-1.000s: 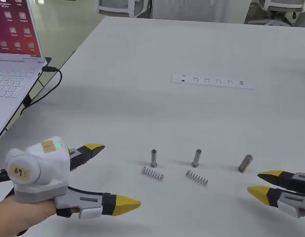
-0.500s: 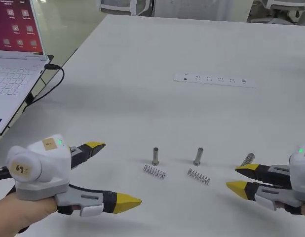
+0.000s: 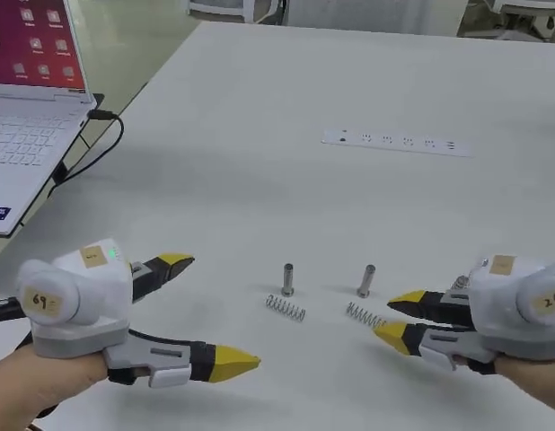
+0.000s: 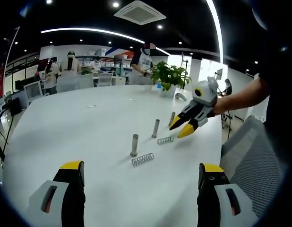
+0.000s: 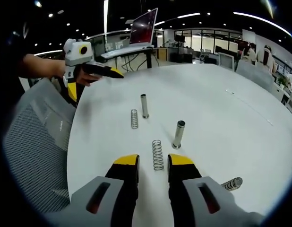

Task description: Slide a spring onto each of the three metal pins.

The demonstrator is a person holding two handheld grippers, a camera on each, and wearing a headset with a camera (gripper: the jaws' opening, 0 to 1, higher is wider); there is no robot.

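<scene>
The right gripper, jaws narrowly parted, is pointing at the loose spring lying lower centre of its view beside a pin, best straddled mid-coil and pinched lightly, while the left gripper is hovering wide open

Right gripper now further left, tips beside the loose middle spring.

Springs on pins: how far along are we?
Done: the third pin wears its spring. In hand: the right gripper, open, has its tips flanking the near end of the middle spring by the middle pin, not yet gripped. Left: that spring, then the far spring beside the far pin. The left gripper is open, holding nothing.
</scene>
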